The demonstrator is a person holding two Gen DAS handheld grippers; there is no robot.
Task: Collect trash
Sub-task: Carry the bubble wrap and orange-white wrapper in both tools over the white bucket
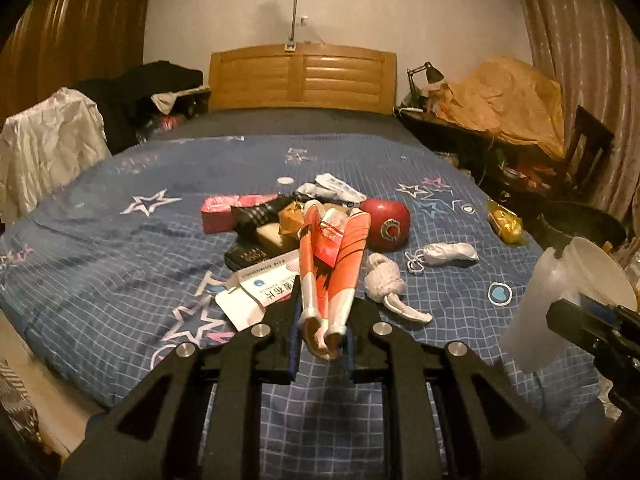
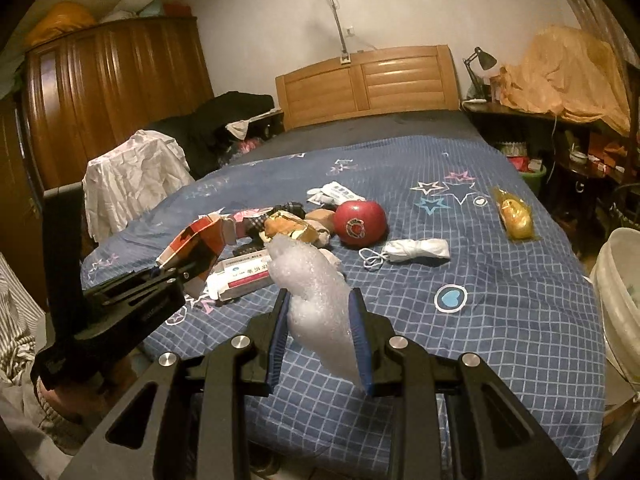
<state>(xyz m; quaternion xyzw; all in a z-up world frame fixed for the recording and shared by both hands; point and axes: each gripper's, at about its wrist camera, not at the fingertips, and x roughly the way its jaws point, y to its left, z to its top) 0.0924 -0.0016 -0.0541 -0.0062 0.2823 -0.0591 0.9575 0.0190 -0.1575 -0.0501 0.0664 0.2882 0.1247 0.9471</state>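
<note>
My left tongs are clenched on a flattened orange carton, lifted clear of the blue quilt. My right tongs grip a wad of bubble wrap, also off the quilt. Behind them the rest lies heaped: a pill box, a red apple, a rolled white mask. A white bucket stands at the bed's right edge.

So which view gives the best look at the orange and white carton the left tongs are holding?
The right wrist view: the orange and white carton shows side-on, flattened, above the bed. The left wrist view shows the carton only edge-on, clamped in the left tongs.
</note>
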